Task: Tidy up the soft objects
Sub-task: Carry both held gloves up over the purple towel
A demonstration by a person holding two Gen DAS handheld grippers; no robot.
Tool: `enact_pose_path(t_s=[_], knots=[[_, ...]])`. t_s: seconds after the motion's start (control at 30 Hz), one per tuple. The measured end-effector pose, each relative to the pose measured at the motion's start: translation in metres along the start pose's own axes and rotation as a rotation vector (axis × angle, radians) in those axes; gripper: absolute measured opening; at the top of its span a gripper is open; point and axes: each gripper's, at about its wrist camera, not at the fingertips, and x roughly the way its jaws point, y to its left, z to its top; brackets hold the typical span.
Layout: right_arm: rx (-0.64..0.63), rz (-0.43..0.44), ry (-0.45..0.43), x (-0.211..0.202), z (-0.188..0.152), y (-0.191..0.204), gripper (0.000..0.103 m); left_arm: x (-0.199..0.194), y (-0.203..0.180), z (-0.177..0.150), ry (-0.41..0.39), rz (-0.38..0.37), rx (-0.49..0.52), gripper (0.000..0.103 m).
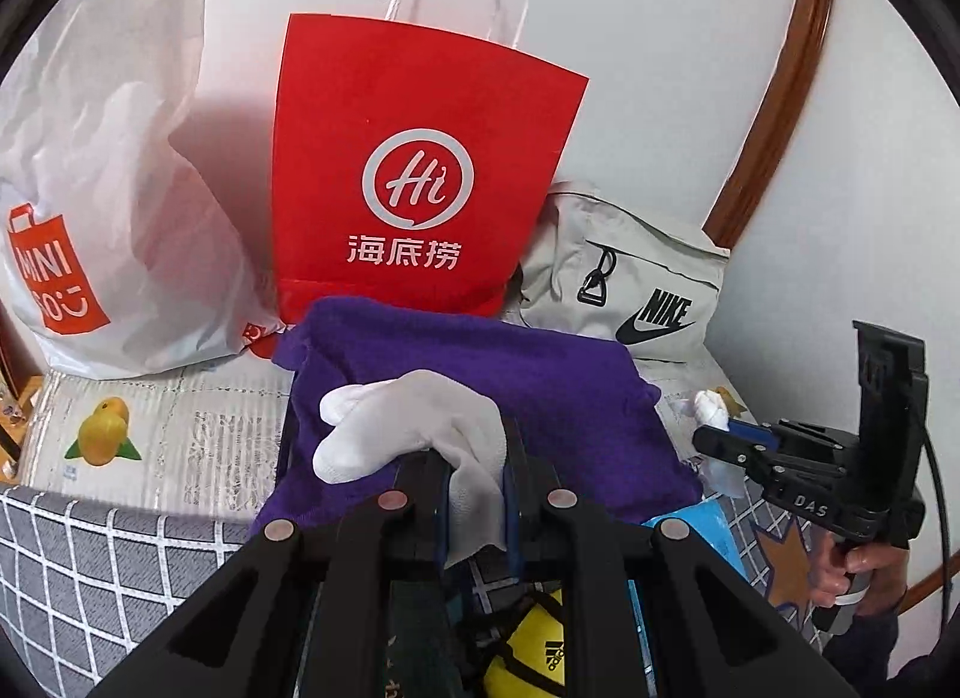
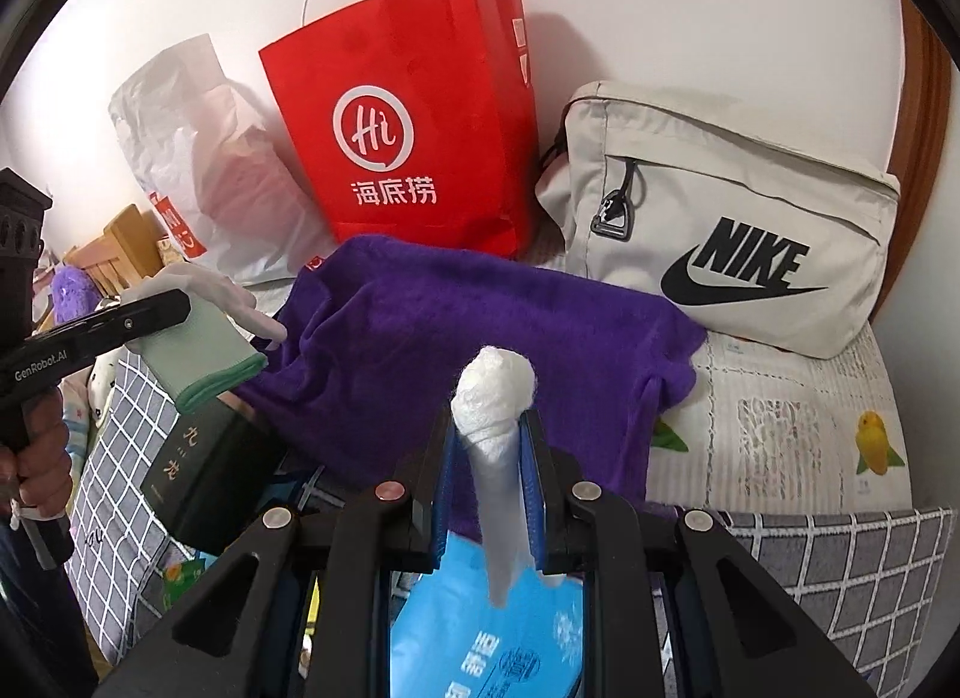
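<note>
The left gripper [image 1: 474, 494] is clamped on a white glove [image 1: 414, 428], its fingers flopping forward over a purple towel [image 1: 528, 398] spread on the bed; the right gripper [image 2: 489, 470] is pinched on a twisted white wad [image 2: 495, 392] — tissue or thin plastic, hard to say which — that sticks up above its pads and trails down below them. Behind the towel stand a red Haidilao paper bag [image 2: 420, 122], a white Miniso plastic bag [image 1: 120, 230] and a beige Nike pouch [image 2: 720, 230], all against the wall. The main risk, I judge, lies in the grips: the glove is held only by a fold near its cuff, so a quick swing could let it slide free, and the wad's loose tail could snag on the towel — dragging it off the bed.
</note>
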Motion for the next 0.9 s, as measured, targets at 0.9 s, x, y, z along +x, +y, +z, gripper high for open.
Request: enact_pose_path(t_s=[0.9], knots=[[0.01, 0.013, 0.047, -0.005, -0.037, 0.0, 0.02, 0.003, -0.036, -0.117, 0.259, -0.117, -0.061, 0.03]])
